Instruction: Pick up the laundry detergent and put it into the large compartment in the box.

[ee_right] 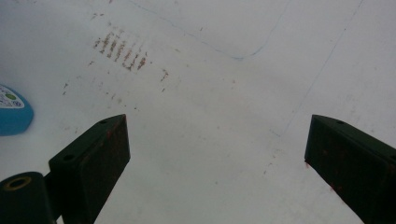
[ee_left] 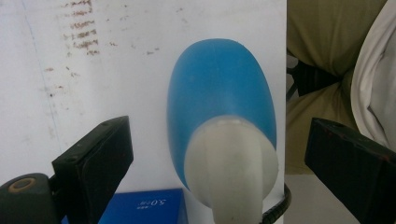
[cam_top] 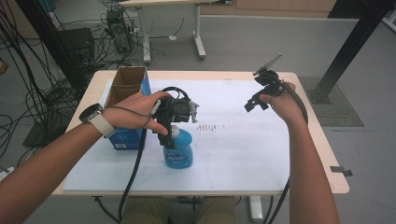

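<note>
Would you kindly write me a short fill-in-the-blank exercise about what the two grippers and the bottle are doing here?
1. The left gripper hangs over a bottle whose body is coloured ____.
2. Its jaws stand ____, one on each side of the bottle's white cap, not touching it.
3. The right gripper is held above the white mat with ____ between its jaws.
4. The open cardboard box stands on the person's ____ side of the bottle.

Missing words: blue; open; nothing; left
</note>
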Action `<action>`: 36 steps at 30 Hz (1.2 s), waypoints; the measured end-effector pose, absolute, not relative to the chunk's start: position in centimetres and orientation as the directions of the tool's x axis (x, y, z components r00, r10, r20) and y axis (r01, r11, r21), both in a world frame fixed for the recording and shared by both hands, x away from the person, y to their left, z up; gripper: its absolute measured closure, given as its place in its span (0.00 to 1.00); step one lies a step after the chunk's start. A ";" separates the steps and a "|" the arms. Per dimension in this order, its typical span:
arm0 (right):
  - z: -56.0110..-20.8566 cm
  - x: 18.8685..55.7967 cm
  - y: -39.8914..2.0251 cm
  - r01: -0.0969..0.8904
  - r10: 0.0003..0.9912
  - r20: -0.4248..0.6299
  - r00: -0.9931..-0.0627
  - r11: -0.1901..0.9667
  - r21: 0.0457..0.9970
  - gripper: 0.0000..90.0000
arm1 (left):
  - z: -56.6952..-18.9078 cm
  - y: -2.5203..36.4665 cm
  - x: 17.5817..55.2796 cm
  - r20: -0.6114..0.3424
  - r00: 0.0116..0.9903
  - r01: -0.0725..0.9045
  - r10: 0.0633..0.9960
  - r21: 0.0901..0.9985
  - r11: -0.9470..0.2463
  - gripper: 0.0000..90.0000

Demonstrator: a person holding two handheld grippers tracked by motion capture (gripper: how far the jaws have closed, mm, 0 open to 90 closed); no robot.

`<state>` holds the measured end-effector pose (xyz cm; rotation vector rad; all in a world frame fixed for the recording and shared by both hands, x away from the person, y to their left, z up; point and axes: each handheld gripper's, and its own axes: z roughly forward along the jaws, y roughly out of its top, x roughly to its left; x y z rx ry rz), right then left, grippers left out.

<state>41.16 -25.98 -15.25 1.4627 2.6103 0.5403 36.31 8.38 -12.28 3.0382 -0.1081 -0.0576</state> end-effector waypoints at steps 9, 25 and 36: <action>-15.3 41.2 -26.0 0.808 0.842 0.086 -0.533 0.475 0.349 0.07 | -12.7 8.1 36.3 -0.034 0.996 -0.077 -0.081 0.093 -0.993 0.09; -15.6 41.3 -25.9 0.808 0.842 0.089 -0.533 0.475 0.348 0.07 | -13.4 7.9 36.3 -0.029 0.996 -0.079 -0.082 0.084 -0.993 0.11; -15.8 41.3 -26.1 0.811 0.842 0.094 -0.531 0.473 0.344 0.07 | -14.2 7.4 36.3 -0.027 0.996 -0.085 -0.087 0.078 -0.993 0.12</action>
